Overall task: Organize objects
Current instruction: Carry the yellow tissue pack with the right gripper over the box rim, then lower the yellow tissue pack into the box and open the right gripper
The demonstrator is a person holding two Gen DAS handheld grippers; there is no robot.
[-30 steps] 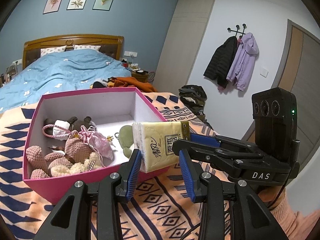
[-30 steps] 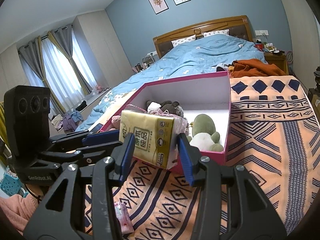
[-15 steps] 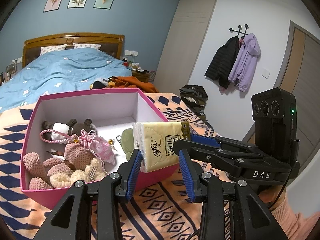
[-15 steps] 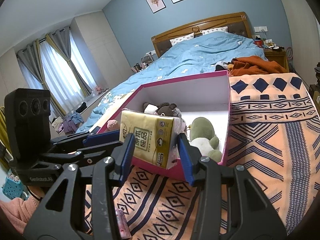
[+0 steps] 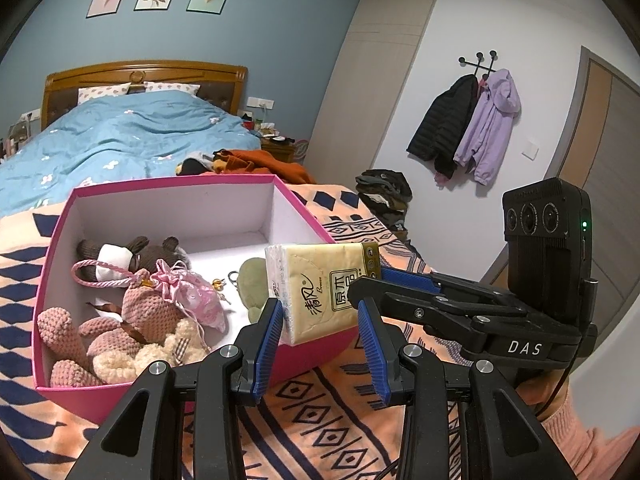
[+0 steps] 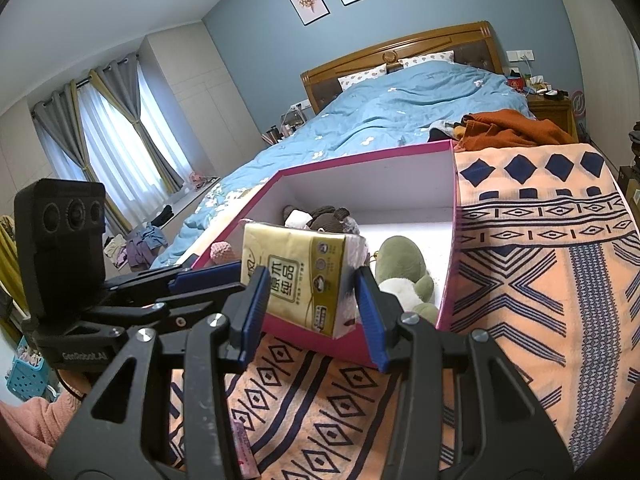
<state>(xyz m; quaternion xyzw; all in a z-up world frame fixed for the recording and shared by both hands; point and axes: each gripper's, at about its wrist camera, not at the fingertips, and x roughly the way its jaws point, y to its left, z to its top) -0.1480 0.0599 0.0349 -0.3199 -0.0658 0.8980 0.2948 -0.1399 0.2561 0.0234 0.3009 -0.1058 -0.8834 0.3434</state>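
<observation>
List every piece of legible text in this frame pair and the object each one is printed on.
"DAS": white letters on the body of the right gripper, seen in the left wrist view.
"GenRobot.AI": on the body of the left gripper, seen in the right wrist view; small and only roughly legible.
"清风" and "原木纯品": on the yellow tissue pack.
The tissue pack's small print and round icons are too small to read.
</observation>
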